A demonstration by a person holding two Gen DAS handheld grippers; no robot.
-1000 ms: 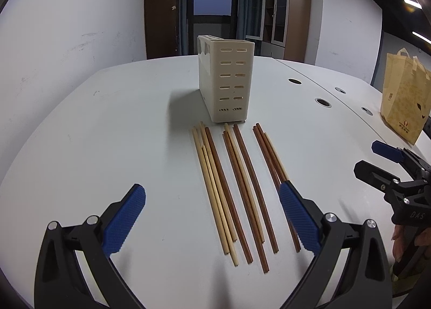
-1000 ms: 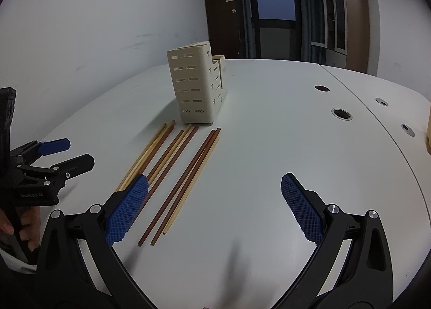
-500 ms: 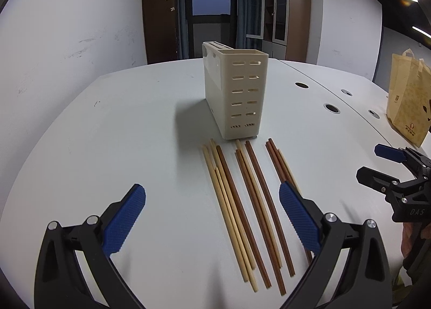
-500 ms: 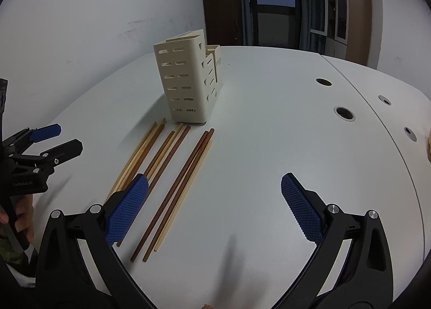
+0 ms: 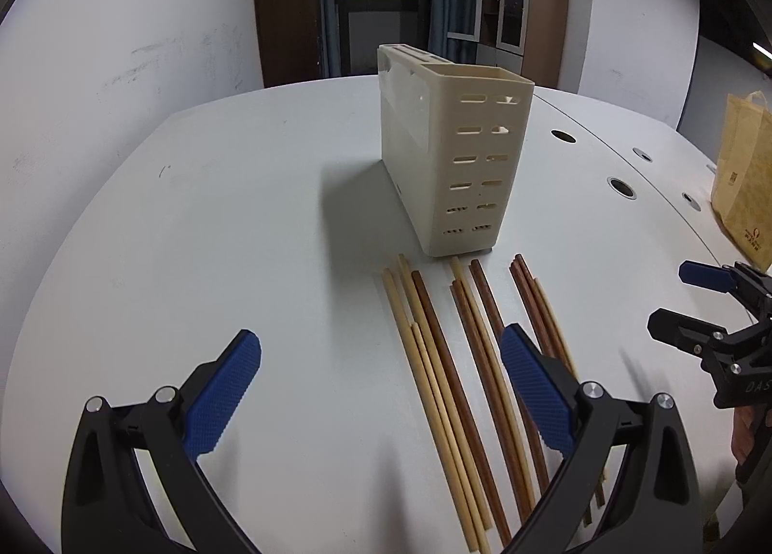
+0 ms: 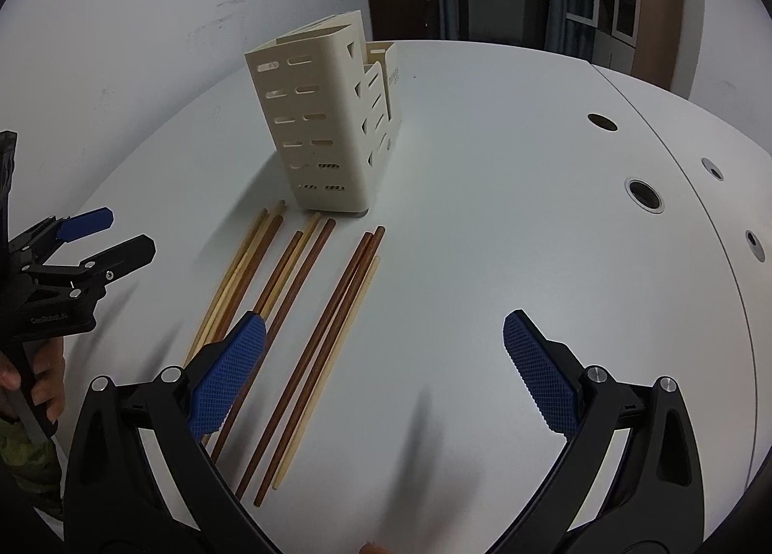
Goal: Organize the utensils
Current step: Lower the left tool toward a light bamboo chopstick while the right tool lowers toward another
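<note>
A cream-coloured slotted plastic utensil holder (image 5: 453, 158) stands upright on the white rounded table (image 5: 217, 240). Directly before its near face lie brown and pale wooden chopsticks (image 5: 453, 375) flat on the table, roughly parallel, in three loose groups; their far tips lie just short of the holder's base, and contact cannot be confirmed.

The left gripper (image 5: 381, 380), black with blue ribbed pads, is held above the table with its jaws spread wide and nothing between them. In its own view its right pad overlaps the middle and right chopstick groups.

The right gripper (image 6: 386, 361) is likewise spread wide and empty, held over the rightmost chopstick group and the bare table beside it.

A tan paper bag (image 5: 743, 177) stands at the table's far right edge.
</note>
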